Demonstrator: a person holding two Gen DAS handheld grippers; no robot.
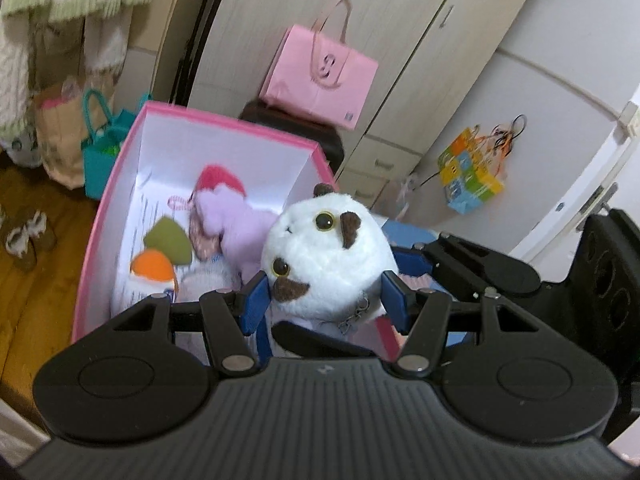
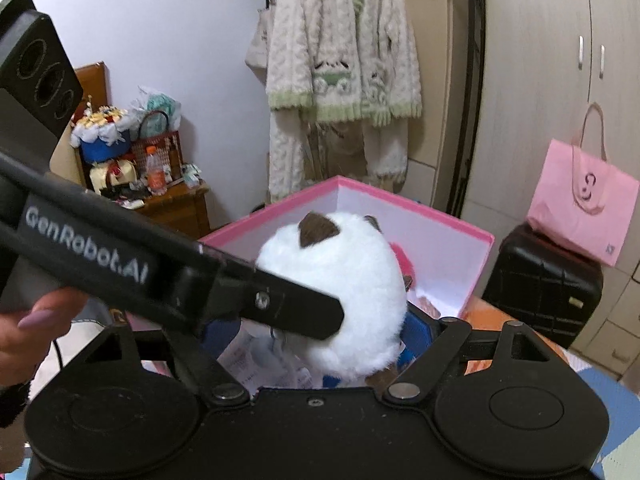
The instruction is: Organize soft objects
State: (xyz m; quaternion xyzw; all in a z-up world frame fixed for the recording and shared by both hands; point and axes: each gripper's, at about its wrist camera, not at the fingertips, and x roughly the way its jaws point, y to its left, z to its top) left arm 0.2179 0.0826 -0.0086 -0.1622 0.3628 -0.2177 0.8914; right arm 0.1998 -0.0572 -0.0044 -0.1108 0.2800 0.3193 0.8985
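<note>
White plush cat (image 1: 328,256) is clamped between the blue pads (image 1: 253,300) of the left gripper (image 1: 326,300) and held over the near edge of the pink box (image 1: 224,120). Inside the box, a lilac plush (image 1: 236,220) is seen mid-floor and an orange-and-green plush (image 1: 160,256) by its left wall. Right gripper (image 2: 320,344) is positioned behind the cat, jaws spread wide; contact by its pads cannot be told, since the left gripper's arm blocks that view.

My matt black plastic left gripper (image 1: 326,300) holds a fluffy white plush toy (image 1: 328,256) over the smooth pink cardboard box (image 1: 224,120).
</note>
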